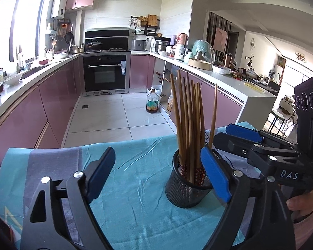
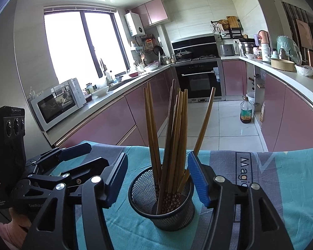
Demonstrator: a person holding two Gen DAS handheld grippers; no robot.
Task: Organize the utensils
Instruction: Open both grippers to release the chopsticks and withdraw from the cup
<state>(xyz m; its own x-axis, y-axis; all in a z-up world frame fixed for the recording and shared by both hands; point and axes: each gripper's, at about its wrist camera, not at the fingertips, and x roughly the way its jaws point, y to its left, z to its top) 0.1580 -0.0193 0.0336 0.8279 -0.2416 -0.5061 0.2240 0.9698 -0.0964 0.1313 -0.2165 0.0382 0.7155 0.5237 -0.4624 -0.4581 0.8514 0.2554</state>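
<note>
A black mesh cup stands upright on a blue and grey cloth and holds several brown wooden chopsticks, tips up. My left gripper is open and empty; the cup sits just inside its right finger. My right gripper is open and empty, with the cup and its chopsticks between the two fingers. One chopstick leans right against the right finger. The right gripper also shows in the left wrist view, beside the cup, and the left gripper in the right wrist view, left of the cup.
The cloth-covered table edge faces a kitchen aisle with a tiled floor. Pink cabinets line both sides. An oil bottle stands on the floor. A microwave sits on the left counter.
</note>
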